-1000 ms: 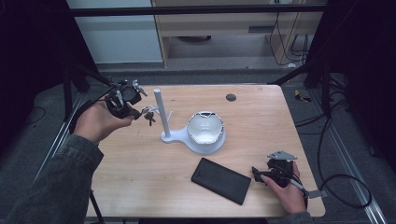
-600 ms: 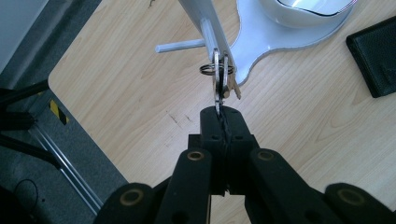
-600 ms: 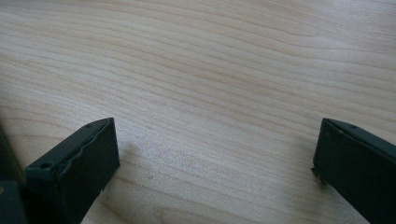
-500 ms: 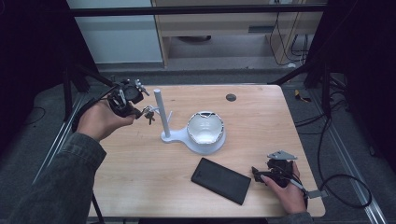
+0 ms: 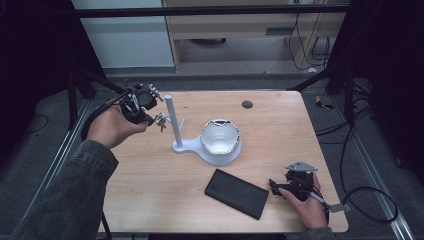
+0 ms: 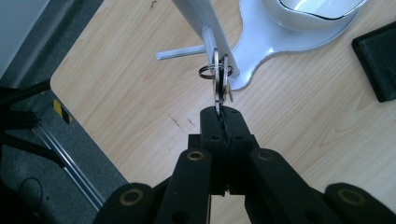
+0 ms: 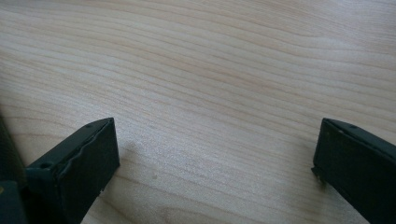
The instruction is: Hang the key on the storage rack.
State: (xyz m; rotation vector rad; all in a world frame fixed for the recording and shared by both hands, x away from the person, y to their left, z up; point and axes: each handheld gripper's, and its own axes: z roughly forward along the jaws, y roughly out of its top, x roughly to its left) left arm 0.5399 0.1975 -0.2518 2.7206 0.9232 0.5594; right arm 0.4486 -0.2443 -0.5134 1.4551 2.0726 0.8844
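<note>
Left gripper view: left gripper (image 6: 221, 112) has its jaws pressed together, pinching a bunch of keys (image 6: 221, 79) by the lower edge at center frame. The keys stick straight out past the fingertips (image 6: 211, 122), with the key ring (image 6: 208, 71) right against a short peg (image 6: 183, 52) on the white stand (image 6: 252, 46). I can't tell whether the ring is already over the peg or only touching it. Gripping the blades edge-on likely leaves the ring free to be hung on a peg. The stand's bowl (image 6: 322, 11) is at the upper right, and a black case (image 6: 376, 58) sits at the right edge.

High view: left gripper (image 5: 150, 116) is at the upper left of the table (image 5: 280, 125), level with the stand post (image 5: 172, 122), keys (image 5: 161, 121) between tips and post. Right gripper (image 5: 278, 186) rests low at the lower right, just beside the black case (image 5: 236, 193), probably parked out of the way.

Right gripper view: jaws spread wide at the lower corners, nothing but bare wood table (image 7: 210, 84) between them.
</note>
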